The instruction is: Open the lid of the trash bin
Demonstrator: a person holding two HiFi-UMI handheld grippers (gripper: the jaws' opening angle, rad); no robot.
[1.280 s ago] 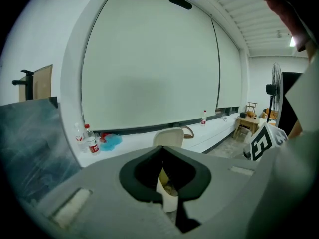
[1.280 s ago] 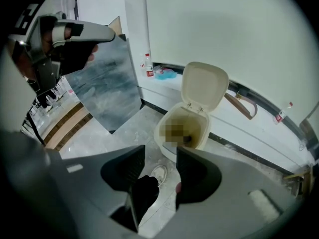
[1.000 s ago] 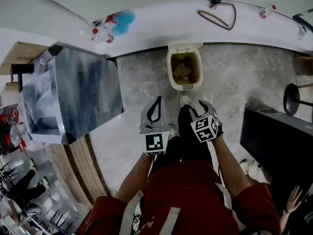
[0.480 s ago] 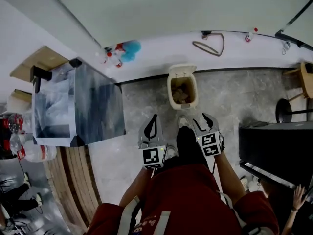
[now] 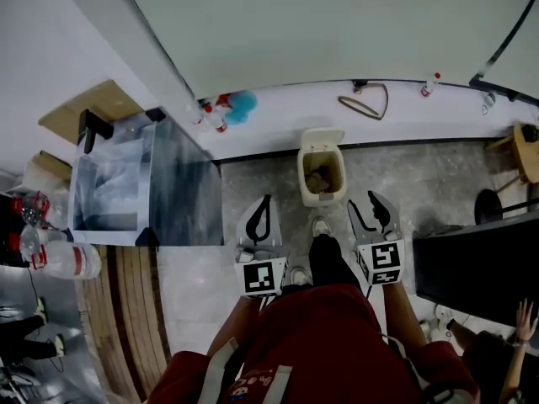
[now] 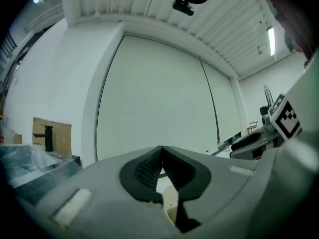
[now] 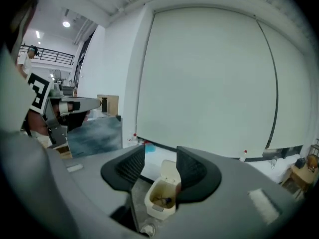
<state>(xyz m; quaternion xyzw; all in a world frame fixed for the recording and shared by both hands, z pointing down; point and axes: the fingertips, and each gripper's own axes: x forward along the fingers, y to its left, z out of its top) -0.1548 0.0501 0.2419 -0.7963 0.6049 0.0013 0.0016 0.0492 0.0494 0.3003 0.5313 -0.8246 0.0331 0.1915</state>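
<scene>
The trash bin (image 5: 303, 183) has its lid (image 5: 322, 138) up — the task looks done. Left tool (image 5: 264, 202) pressed together, empty; right tool (image 5: 371, 205) apart.

trash bin (image 5: 321, 200) against the wall (image 5: 337, 32), shoe (image 5: 320, 225) just before it, left tool (image 5: 266, 199) and right tool (image 5: 368, 202) flanking

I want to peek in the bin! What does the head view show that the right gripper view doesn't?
Only the head view: the person's red top and the marker cube on the right gripper. Only the right gripper view: the ribbed insides of that gripper's jaws, standing apart, and a railing high up. Both: the trash bin, lid up, with rubbish inside.
</scene>
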